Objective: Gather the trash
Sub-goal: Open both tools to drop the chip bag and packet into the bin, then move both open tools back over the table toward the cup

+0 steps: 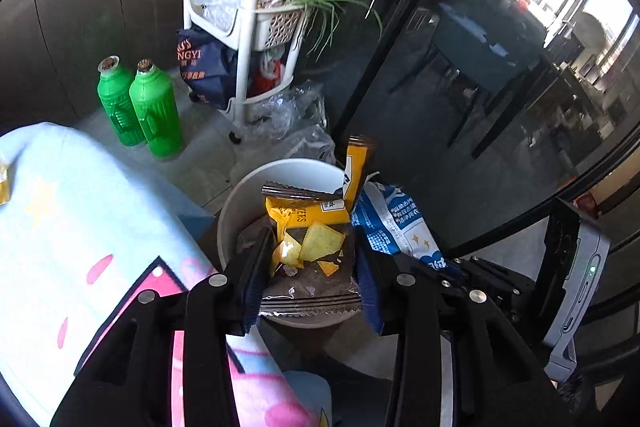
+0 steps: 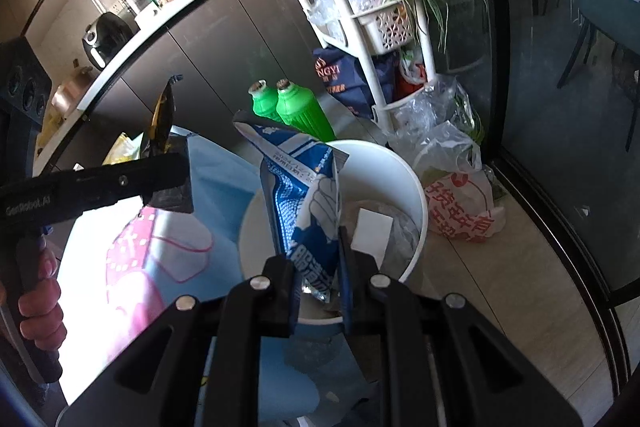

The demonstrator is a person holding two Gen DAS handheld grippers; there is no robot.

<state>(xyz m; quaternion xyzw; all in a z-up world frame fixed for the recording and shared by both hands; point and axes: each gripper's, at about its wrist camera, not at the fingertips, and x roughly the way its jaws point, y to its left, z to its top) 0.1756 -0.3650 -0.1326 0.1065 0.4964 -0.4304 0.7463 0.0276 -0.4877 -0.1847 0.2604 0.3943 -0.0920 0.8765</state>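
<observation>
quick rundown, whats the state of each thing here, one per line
left claw: shut on the yellow chip bag, above the bin
right claw: shut on the blue wrapper, above the bin
bin: upright, open, some trash inside
green bottles: upright on the floor, side by side
cart: standing, shelves stuffed with bags

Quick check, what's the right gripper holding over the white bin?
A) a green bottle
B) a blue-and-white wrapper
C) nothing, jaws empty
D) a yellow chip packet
B: in the right wrist view the right gripper is clamped on the blue-and-white wrapper, which hangs above the white bin; the yellow chip packet sits in the left gripper instead.
</observation>
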